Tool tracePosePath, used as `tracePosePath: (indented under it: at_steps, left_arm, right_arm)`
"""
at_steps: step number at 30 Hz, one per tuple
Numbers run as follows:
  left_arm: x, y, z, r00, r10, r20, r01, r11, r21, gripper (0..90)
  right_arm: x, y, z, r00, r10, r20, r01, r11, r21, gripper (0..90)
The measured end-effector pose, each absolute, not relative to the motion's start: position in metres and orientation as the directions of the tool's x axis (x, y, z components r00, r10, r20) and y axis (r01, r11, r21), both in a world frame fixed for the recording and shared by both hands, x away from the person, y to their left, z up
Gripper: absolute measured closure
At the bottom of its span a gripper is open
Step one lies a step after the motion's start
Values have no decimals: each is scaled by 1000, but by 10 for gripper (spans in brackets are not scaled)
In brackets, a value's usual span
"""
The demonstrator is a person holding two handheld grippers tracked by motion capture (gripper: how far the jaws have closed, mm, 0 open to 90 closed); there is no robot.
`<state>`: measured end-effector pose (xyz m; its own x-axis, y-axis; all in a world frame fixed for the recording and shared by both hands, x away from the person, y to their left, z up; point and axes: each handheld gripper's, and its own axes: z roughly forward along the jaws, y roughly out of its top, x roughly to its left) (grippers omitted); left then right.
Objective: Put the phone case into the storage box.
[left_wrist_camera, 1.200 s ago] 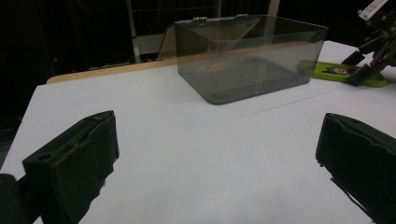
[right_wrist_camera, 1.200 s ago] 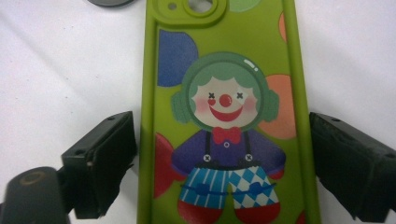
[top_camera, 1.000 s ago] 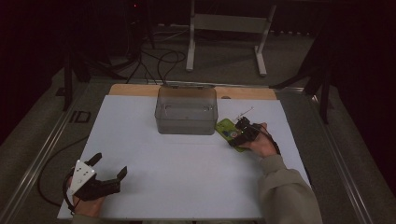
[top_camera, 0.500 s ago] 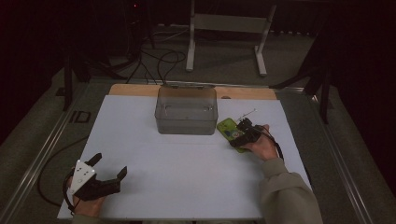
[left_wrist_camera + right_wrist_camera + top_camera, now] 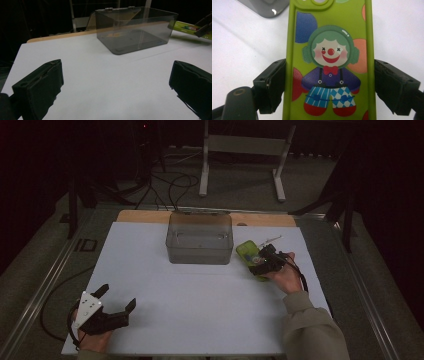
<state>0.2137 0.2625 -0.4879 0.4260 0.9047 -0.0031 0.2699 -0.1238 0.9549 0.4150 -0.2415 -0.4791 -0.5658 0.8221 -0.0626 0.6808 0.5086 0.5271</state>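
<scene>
Phone case: a green phone case (image 5: 329,62) with a clown printed on it lies on the white counter (image 5: 200,290), just right of the clear box (image 5: 199,239), near its front right corner.
Right gripper: the right gripper (image 5: 261,260) straddles the case; from its own view one jaw sits against the case's left edge and the other stands close by its right edge, with a thin gap I can't quite rule out. I'd call it a grip across the width, though a light one.
Left gripper: the left gripper (image 5: 116,297) rests near the counter's front left corner, jaws wide apart with nothing between them.
Box: open-topped, lid hinged back, seemingly empty.
Risk: the case is smooth and held only by its rims, so a lift could let it pivot or slip out, more so if one jaw isn't truly pressing.
Risk: the box wall is close; swinging the case across low could knock it against the rim.
</scene>
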Motion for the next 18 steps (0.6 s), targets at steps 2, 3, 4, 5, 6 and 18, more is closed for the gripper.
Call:
tracePosePath:
  at_steps: [2,3,4,5,6,18]
  left_arm:
    - [214,262,-488,426,905,-4,271,-124,955,3]
    - [214,262,-488,426,905,-4,271,-124,954,3]
    - [214,262,-488,426,905,-3,272,-125,954,3]
    - [214,262,-488,427,904,-3,272,-125,954,3]
    - [214,262,-488,426,905,-4,272,-124,954,3]
    - [214,262,-488,422,907,-6,276,-123,953,3]
  right_arm:
    - [413,-242,-476,-563,824,-70,674,506,537,163]
    - [412,-242,-474,-560,825,-73,670,503,545,163]
    - [412,-243,-473,-561,825,-69,668,500,552,163]
    - [411,-243,-471,-558,827,-69,665,496,558,163]
    - [410,-243,-470,-556,828,-74,661,495,565,163]
    - [396,-237,-450,-564,819,-107,602,496,626,163]
